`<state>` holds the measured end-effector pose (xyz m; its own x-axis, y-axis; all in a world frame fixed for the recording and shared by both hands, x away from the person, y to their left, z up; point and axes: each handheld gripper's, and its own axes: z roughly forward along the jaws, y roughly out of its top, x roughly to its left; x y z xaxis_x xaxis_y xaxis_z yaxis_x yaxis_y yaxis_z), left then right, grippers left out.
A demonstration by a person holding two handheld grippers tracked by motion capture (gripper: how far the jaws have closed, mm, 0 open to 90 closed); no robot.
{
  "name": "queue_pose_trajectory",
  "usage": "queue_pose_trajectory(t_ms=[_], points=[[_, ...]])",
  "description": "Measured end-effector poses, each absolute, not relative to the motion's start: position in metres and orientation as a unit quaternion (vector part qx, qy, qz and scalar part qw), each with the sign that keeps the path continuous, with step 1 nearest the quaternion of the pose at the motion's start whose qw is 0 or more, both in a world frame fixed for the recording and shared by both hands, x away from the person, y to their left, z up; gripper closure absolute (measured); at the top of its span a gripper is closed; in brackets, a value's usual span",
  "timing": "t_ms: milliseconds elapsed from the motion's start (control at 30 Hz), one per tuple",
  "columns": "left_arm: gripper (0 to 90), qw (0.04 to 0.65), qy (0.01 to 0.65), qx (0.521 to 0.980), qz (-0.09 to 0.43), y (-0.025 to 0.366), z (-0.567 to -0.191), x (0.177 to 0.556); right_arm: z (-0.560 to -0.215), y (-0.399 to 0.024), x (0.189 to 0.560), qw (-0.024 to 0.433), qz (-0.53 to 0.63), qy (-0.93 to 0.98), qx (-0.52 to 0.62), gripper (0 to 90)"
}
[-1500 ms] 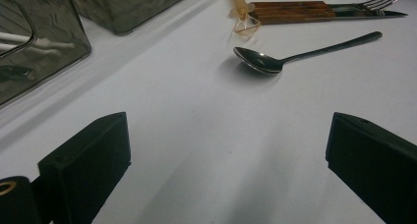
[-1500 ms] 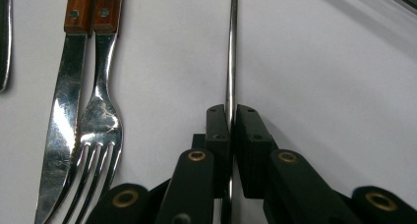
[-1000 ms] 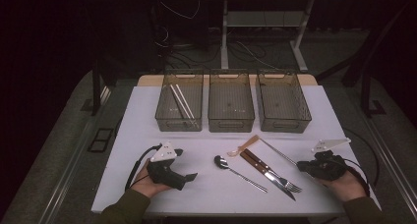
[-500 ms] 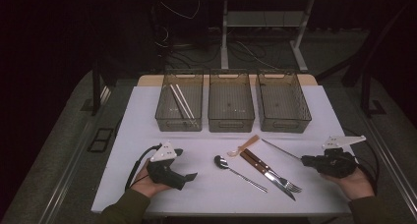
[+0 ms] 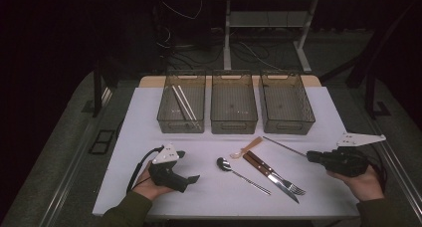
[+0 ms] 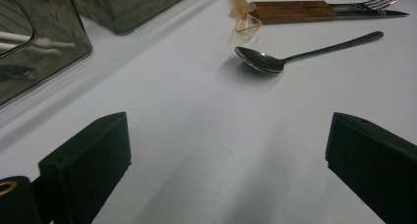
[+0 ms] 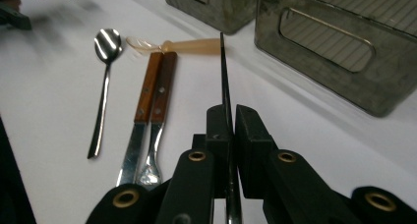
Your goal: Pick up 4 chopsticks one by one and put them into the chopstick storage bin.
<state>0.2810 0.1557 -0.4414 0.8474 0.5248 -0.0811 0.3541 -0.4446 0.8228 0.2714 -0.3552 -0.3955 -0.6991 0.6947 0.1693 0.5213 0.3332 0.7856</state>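
Two grippers sit at the near edge of the white table point(image 5: 149, 112), one in each of the person's hands. Left of the spoon point(image 5: 242, 175), the left gripper point(image 5: 188, 175) rests in its hand with jaws spread wide and bare tabletop between them. Well right of the spoon, the right gripper point(image 5: 312, 156) has its jaws pressed together on a thin dark metal rod point(image 5: 283, 146), pinching it near one end; the rod slants away from the jaws toward the spoon's far side, its free end just short of the right-hand bin point(image 5: 286, 103). Just right of the spoon lie a wooden-handled knife point(image 5: 271, 174) and a wooden-handled fork point(image 5: 278, 176), side by side and touching, handles pointing away from the person. Just beyond the spoon's bowl lies a pale translucent plastic spoon point(image 5: 246, 148). Farther off stand three clear bins in a row: the left bin point(image 5: 182, 103) holds a pair of pale chopsticks point(image 5: 184, 103), and the middle bin point(image 5: 233, 103) stands straight beyond the spoon.
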Motion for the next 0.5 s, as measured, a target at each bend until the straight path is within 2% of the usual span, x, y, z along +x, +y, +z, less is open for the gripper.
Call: queue_pose_trajectory(t_ms=[500], points=[[2.1, 0.454, 0.262, 0.846, 0.094, 0.156, -0.442, 0.281, -0.382, -0.332, 0.287, 0.086, 0.465, 0.812, 0.342, 85.2]])
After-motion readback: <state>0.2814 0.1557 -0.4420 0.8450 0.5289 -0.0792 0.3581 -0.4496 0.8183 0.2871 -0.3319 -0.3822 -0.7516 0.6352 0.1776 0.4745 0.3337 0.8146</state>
